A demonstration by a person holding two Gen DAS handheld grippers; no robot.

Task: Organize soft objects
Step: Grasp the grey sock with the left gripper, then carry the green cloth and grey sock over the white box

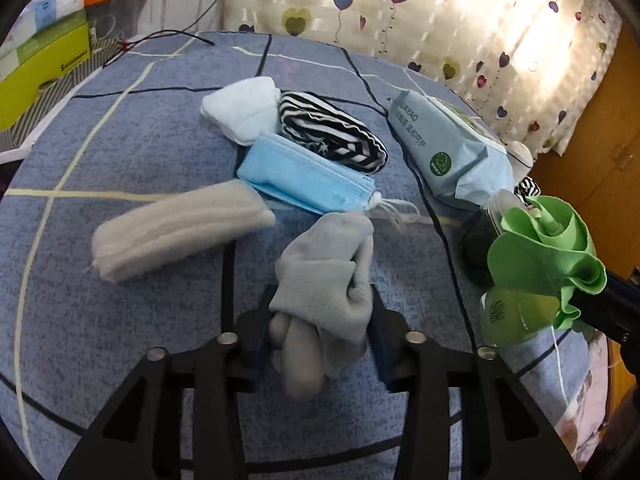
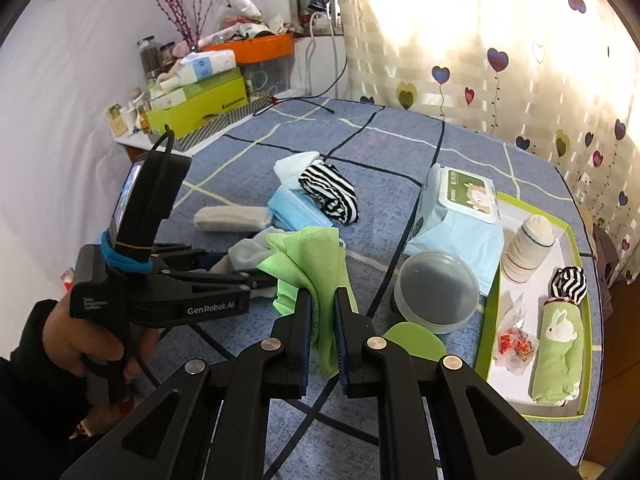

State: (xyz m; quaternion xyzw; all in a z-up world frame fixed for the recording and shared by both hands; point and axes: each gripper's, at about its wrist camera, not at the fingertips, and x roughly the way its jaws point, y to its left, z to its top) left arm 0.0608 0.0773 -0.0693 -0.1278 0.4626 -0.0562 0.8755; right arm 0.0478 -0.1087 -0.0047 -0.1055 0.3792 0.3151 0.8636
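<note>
In the right wrist view, the left gripper [image 2: 256,280] comes in from nine o'clock, and its own camera shows the jaws closed partway around a bunched grey sock [image 1: 324,276], with folds spilling out below the pads. At centre, the right gripper [image 2: 323,336] has its jaws pinched nearly together on a green cloth [image 2: 308,264], which stands up crumpled above the fingers and hangs loose beneath. Toward three o'clock lies the green-rimmed tray [image 2: 576,264], already holding rolled items, with a wipes pack [image 2: 456,216] and a round lidded tub [image 2: 436,288] between it and the grippers. To do this well, I judge each bundle should be lifted clear of the blue bedspread [image 2: 400,148], carried over the tub, and released only once low inside the tray, so the trailing fabric does not snag the rim.
</note>
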